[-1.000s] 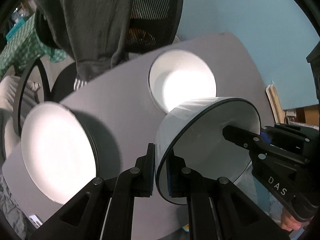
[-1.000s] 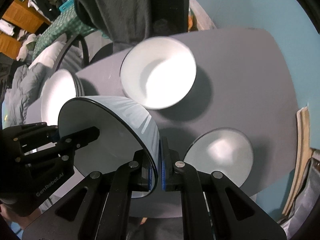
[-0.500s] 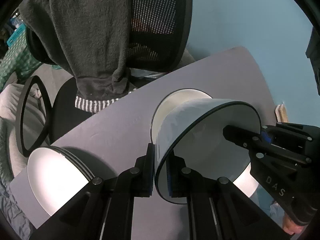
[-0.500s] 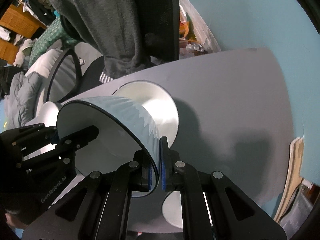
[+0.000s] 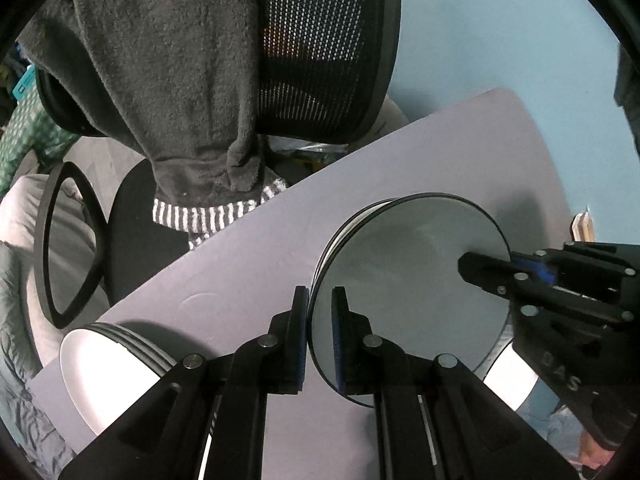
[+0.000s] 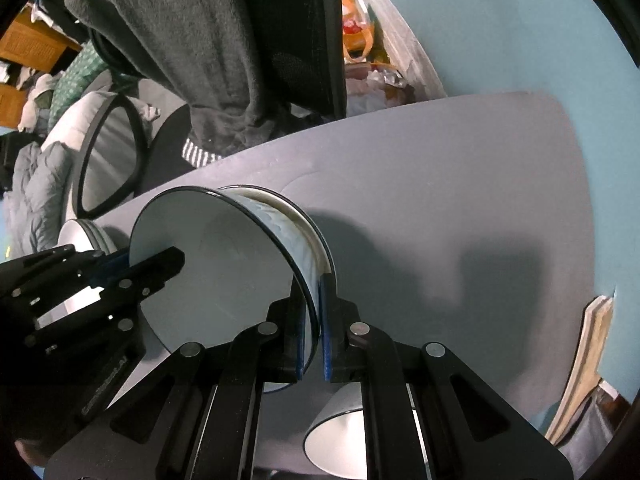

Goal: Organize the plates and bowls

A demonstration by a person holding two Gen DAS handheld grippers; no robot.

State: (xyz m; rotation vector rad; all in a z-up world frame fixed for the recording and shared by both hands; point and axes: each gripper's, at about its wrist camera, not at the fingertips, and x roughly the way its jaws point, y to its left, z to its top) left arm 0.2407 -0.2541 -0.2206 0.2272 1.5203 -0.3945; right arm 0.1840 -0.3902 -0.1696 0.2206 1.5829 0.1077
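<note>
Both grippers are sharing 1 bowl (image 5: 404,300): the left gripper (image 5: 320,336) is pinching the rim's near-left edge between its fingers, 1 pad outside the wall and 1 inside, while the right gripper (image 6: 314,332) is pinching the opposite edge the same way. The bowl's opening is facing up toward the cameras, and its axis is pointing down into a second bowl (image 6: 308,220) on the grey bench (image 5: 400,168). Only that lower bowl's pale rim is showing, as a thin band just beyond the held one, so the 2 are looking nearly nested; whether the walls are already touching I cannot tell. The coming move is probably turning on keeping the held bowl centred over that rim as the fingers spread, each gripper drawing outward to its own side. A stack of plates (image 5: 108,368) is sitting at the bench's near-left corner, well apart, and a smaller bowl (image 6: 344,436) is standing near the front edge, beneath the right gripper; nothing is showing inside it.
</note>
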